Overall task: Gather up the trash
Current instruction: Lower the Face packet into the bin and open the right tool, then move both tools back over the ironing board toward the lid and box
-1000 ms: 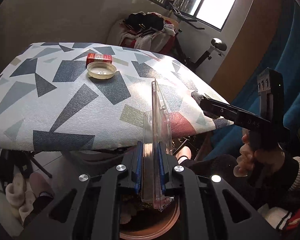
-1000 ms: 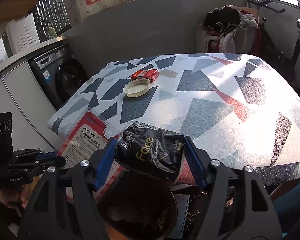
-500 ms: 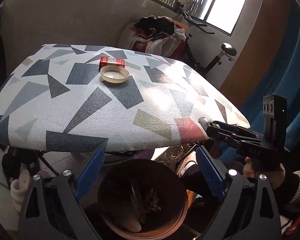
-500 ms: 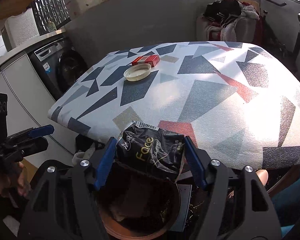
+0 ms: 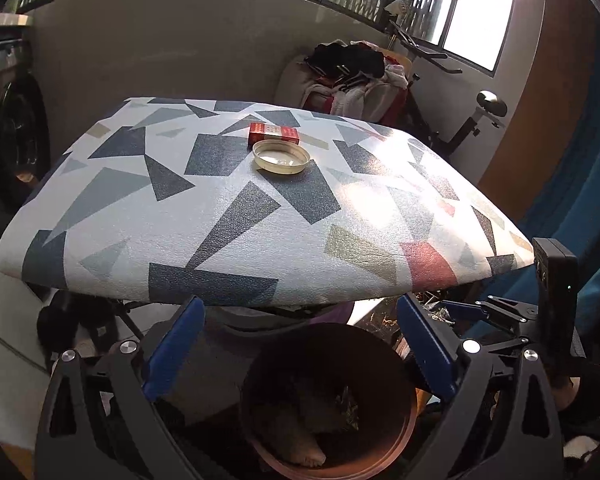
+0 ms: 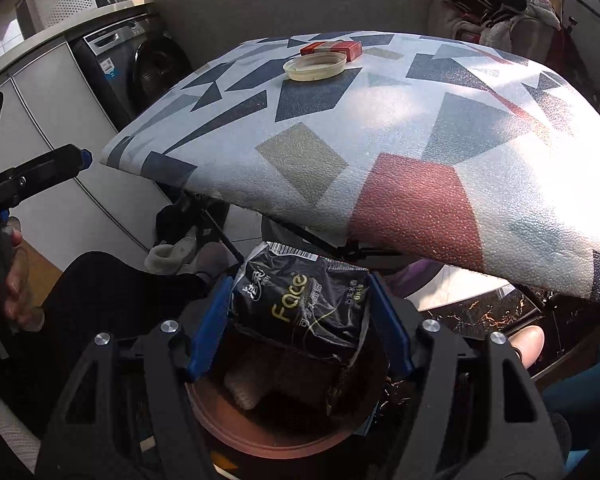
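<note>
Brown bin [image 5: 328,404] just swallowed the plastic pack: left gripper [image 5: 300,344] has sprung wide, empty. Right gripper [image 6: 300,324] pinches the black wrapper [image 6: 300,304] right above it, next to go.

The right tongs [image 6: 300,320] clamp a black wrapper [image 6: 300,312] between their blue pads, directly above a brown bin [image 6: 284,432] that seems to hold pale scraps. Beyond the tongs the patterned surface [image 6: 380,140] carries a round lid [image 6: 315,67] with a red box [image 6: 332,49] just behind it. Far left of the tongs, the left tongs [image 6: 66,160] show only one finger, so their opening cannot be told.
</note>
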A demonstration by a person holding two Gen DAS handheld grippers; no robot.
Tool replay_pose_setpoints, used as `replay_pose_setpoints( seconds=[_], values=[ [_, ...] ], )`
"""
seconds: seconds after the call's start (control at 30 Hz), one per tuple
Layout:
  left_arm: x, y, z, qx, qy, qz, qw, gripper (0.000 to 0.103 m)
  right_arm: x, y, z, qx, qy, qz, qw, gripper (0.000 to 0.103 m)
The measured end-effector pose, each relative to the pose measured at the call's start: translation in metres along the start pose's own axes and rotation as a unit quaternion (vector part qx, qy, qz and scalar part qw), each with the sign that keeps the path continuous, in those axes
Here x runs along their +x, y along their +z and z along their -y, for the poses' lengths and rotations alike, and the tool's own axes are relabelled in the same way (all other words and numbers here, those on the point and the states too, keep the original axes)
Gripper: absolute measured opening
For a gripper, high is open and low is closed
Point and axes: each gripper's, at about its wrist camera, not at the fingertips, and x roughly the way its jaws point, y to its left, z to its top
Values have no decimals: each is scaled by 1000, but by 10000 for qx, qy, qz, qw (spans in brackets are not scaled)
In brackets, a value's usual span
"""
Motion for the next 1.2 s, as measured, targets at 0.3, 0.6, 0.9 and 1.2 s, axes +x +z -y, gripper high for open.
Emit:
replay_pose_setpoints(
  seconds=[0.3, 0.6, 0.9, 1.2],
  values=[
    [1, -2, -4, -67, 26, -45, 10000, 94, 8, -3, 2, 38, -21, -176, 9998, 69],
    [2, -1, -8, -111, 13, -66, 9999, 94, 8, -2, 4, 108, -118, -181, 9997, 91],
    [0, 4, -12, -91, 78, 21, 9999, 94, -2, 4, 8, 144, -373, 4, 9992, 97],
    [-1, 10, -18, -68, 192, 84, 9998, 97, -19, 24, 23, 437, -567, 307, 9970, 97]
  ],
)
